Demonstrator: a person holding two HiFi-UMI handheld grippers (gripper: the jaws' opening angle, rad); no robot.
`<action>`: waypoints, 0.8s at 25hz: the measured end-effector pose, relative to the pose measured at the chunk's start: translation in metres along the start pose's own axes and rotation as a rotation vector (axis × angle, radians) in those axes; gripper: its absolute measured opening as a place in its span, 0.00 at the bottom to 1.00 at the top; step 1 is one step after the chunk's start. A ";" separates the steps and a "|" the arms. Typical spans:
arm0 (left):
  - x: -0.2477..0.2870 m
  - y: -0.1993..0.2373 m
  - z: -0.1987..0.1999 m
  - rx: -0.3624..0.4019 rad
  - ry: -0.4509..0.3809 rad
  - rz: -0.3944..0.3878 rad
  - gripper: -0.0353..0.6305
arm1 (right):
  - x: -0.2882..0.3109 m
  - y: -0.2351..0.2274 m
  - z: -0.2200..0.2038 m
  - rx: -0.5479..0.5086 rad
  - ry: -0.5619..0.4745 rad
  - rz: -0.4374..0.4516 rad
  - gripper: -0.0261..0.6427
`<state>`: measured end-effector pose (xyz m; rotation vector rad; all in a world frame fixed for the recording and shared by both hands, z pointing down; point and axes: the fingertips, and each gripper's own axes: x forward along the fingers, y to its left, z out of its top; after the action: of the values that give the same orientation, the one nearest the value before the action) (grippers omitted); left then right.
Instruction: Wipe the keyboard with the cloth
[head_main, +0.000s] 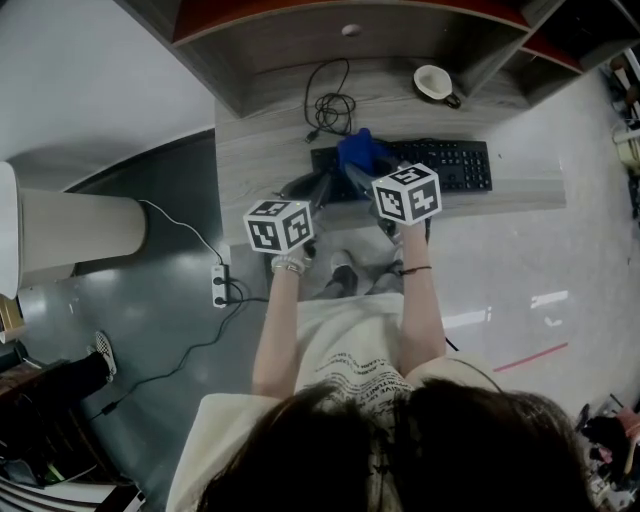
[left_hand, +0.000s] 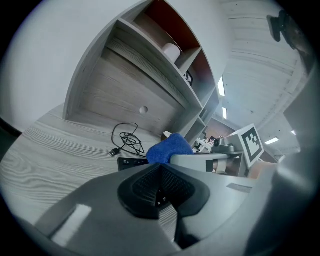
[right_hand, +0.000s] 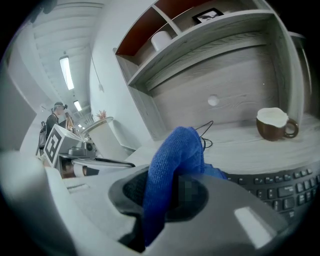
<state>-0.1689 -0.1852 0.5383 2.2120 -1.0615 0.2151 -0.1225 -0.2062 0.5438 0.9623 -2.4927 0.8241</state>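
Blue cloth (right_hand: 175, 155) gripped by right gripper (head_main: 361, 177) over keyboard (head_main: 455, 165); left gripper (left_hand: 160, 171) jaws closed.

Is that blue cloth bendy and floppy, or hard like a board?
Probably floppy: the blue cloth folds over and droops where the right gripper pinches it. Its fuzzy weave suggests it is light and grips well. Pushed along the keyboard, it would likely bunch rather than stay flat.
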 end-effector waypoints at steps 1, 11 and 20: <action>-0.001 0.002 0.000 -0.001 -0.001 0.003 0.06 | 0.002 0.002 0.000 -0.002 0.001 0.003 0.13; -0.016 0.014 -0.001 -0.010 -0.012 0.032 0.06 | 0.015 0.017 0.000 -0.014 0.009 0.036 0.13; -0.028 0.024 -0.005 -0.017 -0.017 0.062 0.06 | 0.027 0.032 0.001 -0.023 0.016 0.073 0.13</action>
<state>-0.2051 -0.1752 0.5423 2.1705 -1.1383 0.2144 -0.1643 -0.2006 0.5439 0.8591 -2.5314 0.8197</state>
